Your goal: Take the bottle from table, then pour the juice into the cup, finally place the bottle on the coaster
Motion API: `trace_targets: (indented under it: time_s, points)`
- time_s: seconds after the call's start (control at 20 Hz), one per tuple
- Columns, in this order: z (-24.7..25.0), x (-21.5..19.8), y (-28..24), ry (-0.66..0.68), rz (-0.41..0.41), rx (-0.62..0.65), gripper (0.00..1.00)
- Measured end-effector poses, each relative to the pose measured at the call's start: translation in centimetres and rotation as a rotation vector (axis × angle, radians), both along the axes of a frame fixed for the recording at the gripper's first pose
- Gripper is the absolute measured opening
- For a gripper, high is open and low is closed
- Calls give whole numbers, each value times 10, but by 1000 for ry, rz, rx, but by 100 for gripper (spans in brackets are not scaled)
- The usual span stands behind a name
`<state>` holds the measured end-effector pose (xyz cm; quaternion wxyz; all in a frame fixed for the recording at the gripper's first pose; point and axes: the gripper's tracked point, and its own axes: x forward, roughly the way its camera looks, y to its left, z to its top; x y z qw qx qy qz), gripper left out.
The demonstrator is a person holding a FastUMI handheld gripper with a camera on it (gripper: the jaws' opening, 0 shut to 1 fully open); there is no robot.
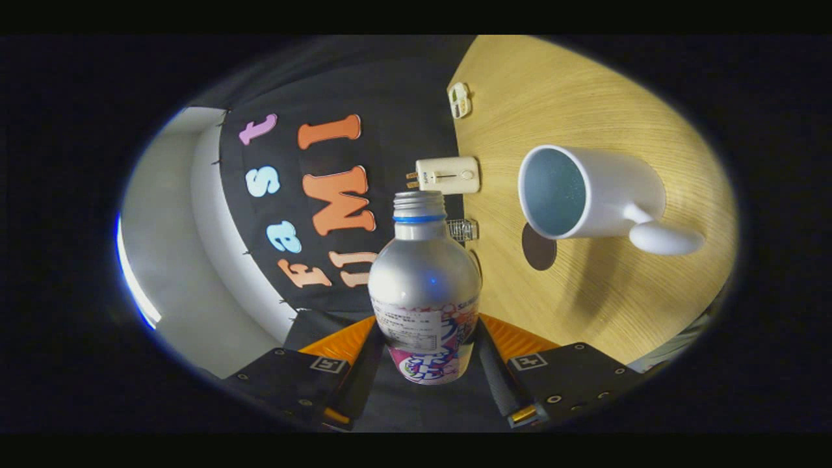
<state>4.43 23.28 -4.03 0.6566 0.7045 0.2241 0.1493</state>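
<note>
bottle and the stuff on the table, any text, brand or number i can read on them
Bottle, clamped between the gripper's fingers: the label's print and logo are too blurred to read.
Adapter beyond the bottle: marks only, no legible text.
Cup: plain.
Squares on the finger mounts: coded patterns, not words.

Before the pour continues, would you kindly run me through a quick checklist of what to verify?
1. Grip: claw closed on both sides of the bottle: ok.
2. Cap off, bottle mouth open: ok.
3. Bottle mouth over the cup: not ok, the cup sits off to one side of it.
4. Cup able to receive juice: ok, its inside looks empty.
5. Coaster free for the bottle: ok, dark disc beside the cup.
6. Juice level in bottle: cannot tell.
</note>
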Motion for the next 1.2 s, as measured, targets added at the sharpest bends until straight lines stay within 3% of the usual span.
trace_targets:
  time_s: [0.65,1.2]
  points:
    - [-6,21,-4,-165,-4,-525,76]
    - [-1,57,-1,-297,-64,-977,76]
